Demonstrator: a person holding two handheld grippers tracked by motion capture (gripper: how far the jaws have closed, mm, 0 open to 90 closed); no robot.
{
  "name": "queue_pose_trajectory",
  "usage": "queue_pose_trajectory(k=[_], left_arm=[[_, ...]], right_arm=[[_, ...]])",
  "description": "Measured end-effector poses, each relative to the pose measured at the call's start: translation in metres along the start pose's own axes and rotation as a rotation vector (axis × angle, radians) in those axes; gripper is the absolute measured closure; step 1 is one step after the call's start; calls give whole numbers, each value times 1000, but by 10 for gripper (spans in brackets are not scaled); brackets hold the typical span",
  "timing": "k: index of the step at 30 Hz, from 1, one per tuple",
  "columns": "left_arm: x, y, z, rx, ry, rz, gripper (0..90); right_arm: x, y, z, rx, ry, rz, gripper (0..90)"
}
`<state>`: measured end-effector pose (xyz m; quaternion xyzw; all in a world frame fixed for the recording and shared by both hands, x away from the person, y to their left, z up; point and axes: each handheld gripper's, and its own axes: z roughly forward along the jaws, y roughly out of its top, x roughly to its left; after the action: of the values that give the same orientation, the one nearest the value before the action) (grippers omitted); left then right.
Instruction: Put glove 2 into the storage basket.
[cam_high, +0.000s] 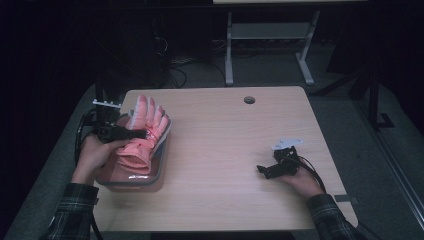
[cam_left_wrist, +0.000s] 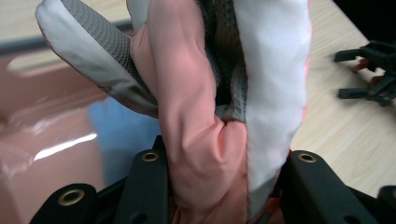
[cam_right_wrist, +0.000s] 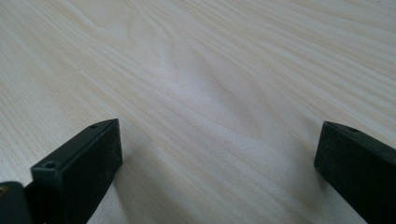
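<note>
Above the pink bin (cam_high: 155, 176), the left hand-held gripper (cam_high: 142, 133) clamps the pink glove (cam_high: 145, 135); the right hand-held gripper (cam_high: 264, 170) rests on the desk (cam_high: 225, 150), jaws wide apart.

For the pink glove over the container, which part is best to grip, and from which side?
Grip the pink glove at its bunched middle, near the cuff, coming from the table's left edge, as the left gripper does. There the fabric folds narrow enough to fit between the jaws; the spread fingers are too wide.
</note>
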<state>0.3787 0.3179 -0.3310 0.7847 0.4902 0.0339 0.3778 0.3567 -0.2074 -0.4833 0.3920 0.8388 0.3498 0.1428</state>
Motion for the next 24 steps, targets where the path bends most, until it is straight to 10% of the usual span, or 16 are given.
queue_pose_trajectory(k=[10,24], left_arm=[[28,-20,18,44,68,-64,623],[34,-40,49,84,46,-85,532]], right_arm=[[0,0,0,1,1,2,3],[0,0,0,0,-1,3,3]])
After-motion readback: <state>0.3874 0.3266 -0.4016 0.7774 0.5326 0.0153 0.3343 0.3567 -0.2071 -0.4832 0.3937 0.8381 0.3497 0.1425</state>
